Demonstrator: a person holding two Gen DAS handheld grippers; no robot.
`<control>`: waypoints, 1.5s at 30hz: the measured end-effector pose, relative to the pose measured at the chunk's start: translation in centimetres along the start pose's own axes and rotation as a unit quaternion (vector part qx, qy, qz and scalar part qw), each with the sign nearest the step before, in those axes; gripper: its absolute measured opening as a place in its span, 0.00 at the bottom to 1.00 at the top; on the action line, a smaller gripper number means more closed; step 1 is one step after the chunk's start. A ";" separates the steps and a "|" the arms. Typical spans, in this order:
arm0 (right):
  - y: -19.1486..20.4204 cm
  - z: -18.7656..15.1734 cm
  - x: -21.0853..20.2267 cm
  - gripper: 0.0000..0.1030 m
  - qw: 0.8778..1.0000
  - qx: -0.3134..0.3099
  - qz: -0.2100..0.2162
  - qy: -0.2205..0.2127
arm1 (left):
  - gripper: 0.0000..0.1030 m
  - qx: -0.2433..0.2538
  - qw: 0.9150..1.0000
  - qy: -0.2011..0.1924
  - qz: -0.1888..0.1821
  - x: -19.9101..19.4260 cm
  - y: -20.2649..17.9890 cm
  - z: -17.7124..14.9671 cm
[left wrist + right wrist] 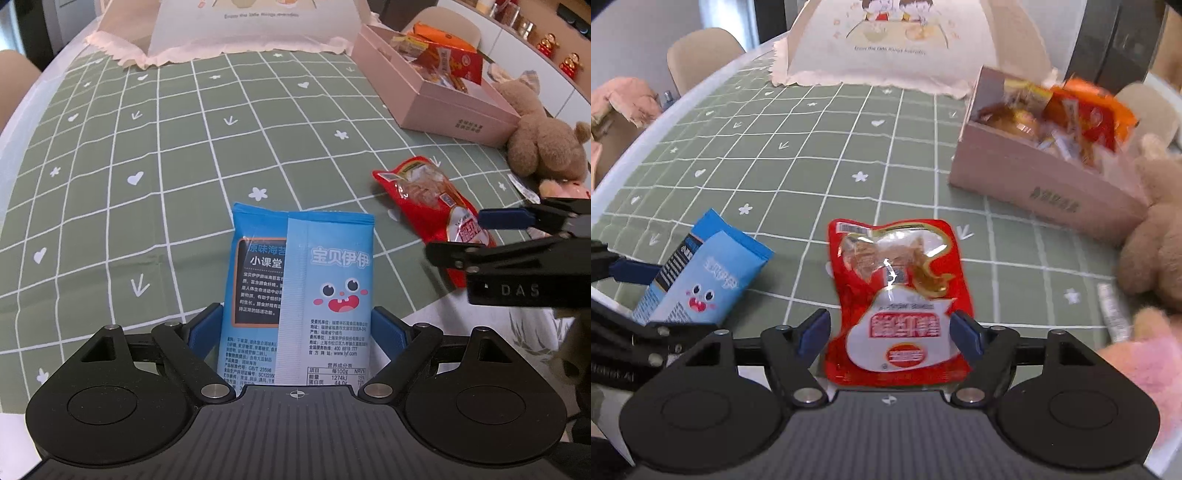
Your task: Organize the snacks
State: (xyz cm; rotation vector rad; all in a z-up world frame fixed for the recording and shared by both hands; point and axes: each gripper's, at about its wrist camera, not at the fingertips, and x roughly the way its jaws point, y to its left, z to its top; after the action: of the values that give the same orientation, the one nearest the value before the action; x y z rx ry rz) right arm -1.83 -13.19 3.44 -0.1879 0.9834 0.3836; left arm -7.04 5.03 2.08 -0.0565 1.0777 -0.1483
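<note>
Black plastic housing of the left gripper [298, 328] fills the bottom of the left wrist view; its blue pads press both sides of a flat, smooth blue snack packet [299, 288] with a cartoon face, in the lower middle. In the right wrist view the right gripper [890, 332] has its jaws spread, and the glossy red snack pouch [897, 295] lies between the pads; at the right pad I cannot tell if it touches.

A green tablecloth [147, 155] with a white grid, hearts and stars covers the table. At the top a white paper bag [255, 29] with printed figures stands. In the upper right a pink cardboard box [443, 99], rectangular, holds many orange and red snack packets [447, 55]. Just beside it, at the right edge, sits a brown plush bear [543, 140]. A beige chair [701, 51] is in the upper left of the right wrist view.
</note>
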 end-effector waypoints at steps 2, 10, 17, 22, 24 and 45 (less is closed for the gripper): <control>-0.1 0.5 -0.3 0.82 1.000 -0.007 -0.004 -0.012 | 0.87 0.006 1.000 0.000 0.001 0.0 -0.1 -0.1; -3.4 1.9 0.8 1.00 0.999 0.016 0.034 -0.023 | 0.87 0.023 1.000 -0.005 0.011 0.2 -0.6 -0.4; -1.7 1.6 3.0 0.99 1.000 -0.023 0.014 0.008 | 0.87 0.019 1.000 -0.008 0.014 0.1 -0.5 -0.5; -0.8 2.4 1.6 0.60 0.998 -0.052 0.031 0.022 | 0.87 0.019 1.000 -0.006 0.019 0.2 -0.7 -0.5; -0.5 1.9 0.8 0.59 0.997 -0.062 0.034 0.026 | 0.87 0.019 1.000 -0.005 0.021 0.2 -0.8 -0.4; -7.9 0.3 -11.2 0.61 0.995 0.062 -0.033 -0.073 | 0.81 0.054 0.983 -0.147 -0.098 -11.1 -4.5 11.7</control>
State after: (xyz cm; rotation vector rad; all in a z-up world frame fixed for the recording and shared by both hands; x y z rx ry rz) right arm -4.02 -22.93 12.88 -0.0789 0.8522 0.2715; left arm -2.32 1.88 17.86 -0.0839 0.7665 -0.3642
